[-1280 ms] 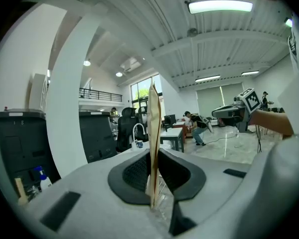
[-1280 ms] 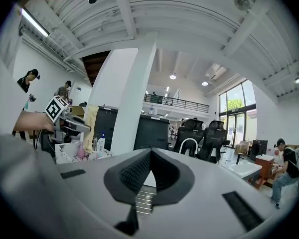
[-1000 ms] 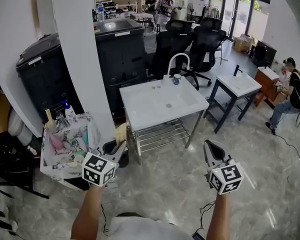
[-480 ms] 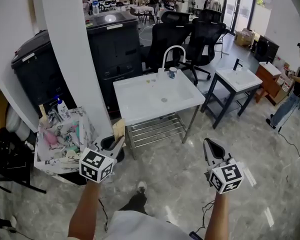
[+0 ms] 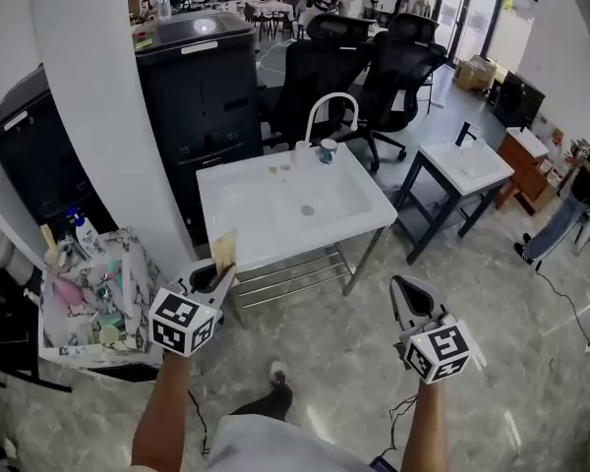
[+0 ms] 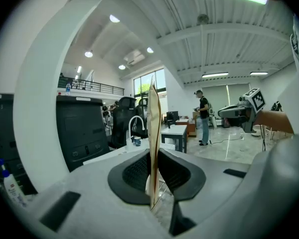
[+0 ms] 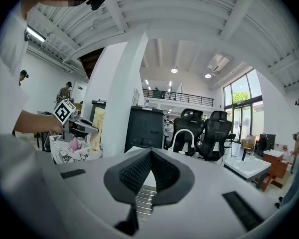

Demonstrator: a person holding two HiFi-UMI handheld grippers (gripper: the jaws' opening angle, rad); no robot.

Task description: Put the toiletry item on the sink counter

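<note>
A thin, flat tan packet [image 5: 223,252] stands on edge between the pads of my left gripper [image 5: 220,275], which is shut on it. In the left gripper view the packet [image 6: 153,133] rises upright from the jaws of the left gripper [image 6: 153,166]. The white sink counter [image 5: 236,200] with its curved faucet [image 5: 331,106] stands just beyond, above and to the right of that gripper. My right gripper [image 5: 405,289] hangs over the floor in front of the sink; in the right gripper view the right gripper [image 7: 149,156] has its jaws together with nothing between them.
A patterned basket [image 5: 128,264] of toiletries sits at the left beside a white pillar [image 5: 108,116]. A small cup [image 5: 326,150] stands by the faucet. Black office chairs [image 5: 393,62], a dark cabinet [image 5: 202,77] and a second small sink table [image 5: 467,165] stand behind and to the right.
The sink has come closer and the basket has slid to the left of the view. Both grippers keep their pose; the left still holds the packet.
</note>
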